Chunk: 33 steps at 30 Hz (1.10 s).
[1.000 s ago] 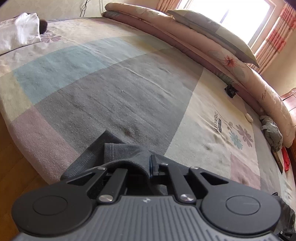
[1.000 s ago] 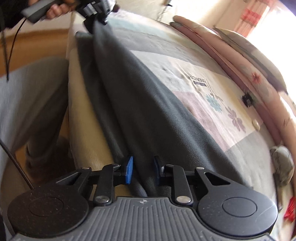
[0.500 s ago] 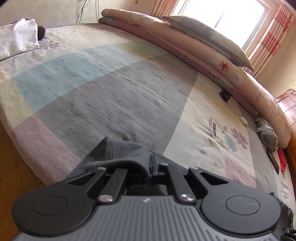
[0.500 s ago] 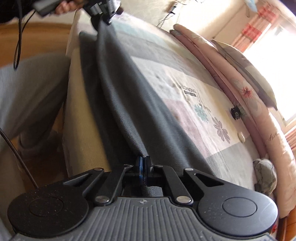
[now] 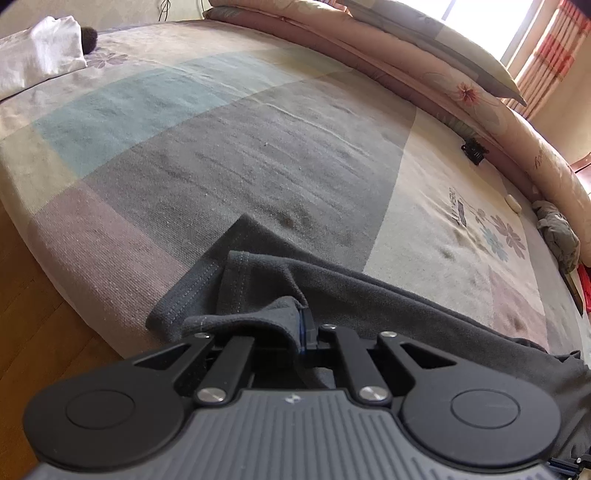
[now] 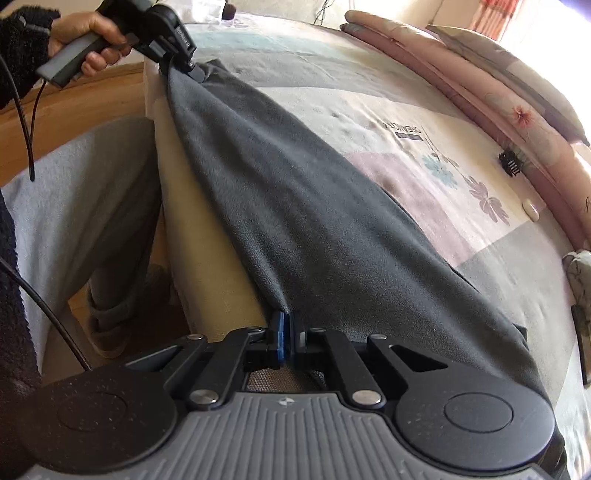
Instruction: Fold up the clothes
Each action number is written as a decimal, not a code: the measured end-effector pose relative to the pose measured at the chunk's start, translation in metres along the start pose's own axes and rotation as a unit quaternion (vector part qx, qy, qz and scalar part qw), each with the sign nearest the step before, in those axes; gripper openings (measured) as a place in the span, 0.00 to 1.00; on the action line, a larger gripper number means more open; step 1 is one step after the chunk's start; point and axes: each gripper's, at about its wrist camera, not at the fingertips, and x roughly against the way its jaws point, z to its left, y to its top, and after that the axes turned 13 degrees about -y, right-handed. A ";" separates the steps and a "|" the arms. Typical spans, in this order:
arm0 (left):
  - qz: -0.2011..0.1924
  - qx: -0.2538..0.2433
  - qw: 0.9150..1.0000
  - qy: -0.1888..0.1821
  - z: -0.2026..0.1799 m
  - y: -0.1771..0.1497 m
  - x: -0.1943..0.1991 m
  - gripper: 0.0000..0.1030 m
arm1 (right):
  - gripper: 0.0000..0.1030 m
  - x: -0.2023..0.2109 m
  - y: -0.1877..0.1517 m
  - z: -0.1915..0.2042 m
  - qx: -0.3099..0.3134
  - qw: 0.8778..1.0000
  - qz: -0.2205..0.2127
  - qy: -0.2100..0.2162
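Through my left wrist camera, my left gripper [image 5: 303,326] sits at the bottom centre of the frame, its jaws clamped on a bunched fold of the dark grey garment [image 5: 369,306]. The stitched hem corner of that garment fans out just above the fingers, lying flat on the bedspread [image 5: 240,155], a patchwork of grey, blue, pink and cream squares. From my grip the cloth runs toward the lower right edge of the frame. At the upper left lies a folded white cloth [image 5: 40,62]. Along the top and right a rolled pink quilt [image 5: 480,99] borders the bed, with a pillow [image 5: 443,40] on it. A small black clip [image 5: 473,152] lies just below the quilt at the right. Wooden floor [image 5: 33,321] shows at the lower left.

Through my right wrist camera, my right gripper [image 6: 287,338] is at the bottom centre, blue pads pressed together on the near edge of the same grey garment. The cloth stretches as a long taut band from my pads up to the upper left of the frame, where my left hand [image 6: 86,35] holds the other gripper, pinching the far end. The garment lies along the bed's near edge, partly over the side. My grey-trousered leg [image 6: 85,199] fills the left of the frame.
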 end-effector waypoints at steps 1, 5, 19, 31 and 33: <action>-0.011 -0.001 1.000 -0.007 -0.001 0.002 0.004 0.06 | 0.05 0.004 0.000 -0.002 -0.010 1.000 -0.002 0.002; -0.047 -0.022 0.998 -0.026 -0.005 0.009 0.020 0.09 | 0.08 0.010 0.001 -0.002 -0.030 0.999 -0.009 -0.002; -0.046 -0.077 0.996 0.028 0.020 0.040 0.038 0.14 | 0.19 0.020 0.010 -0.020 -0.104 0.994 -0.034 -0.002; 0.055 -0.264 0.961 -0.058 -0.030 0.015 0.004 0.23 | 0.22 -0.044 0.112 -0.029 -0.130 0.985 -0.075 0.088; 0.059 -0.256 0.963 -0.055 -0.021 0.015 0.011 0.28 | 0.22 -0.064 0.139 -0.020 -0.115 0.984 -0.075 0.118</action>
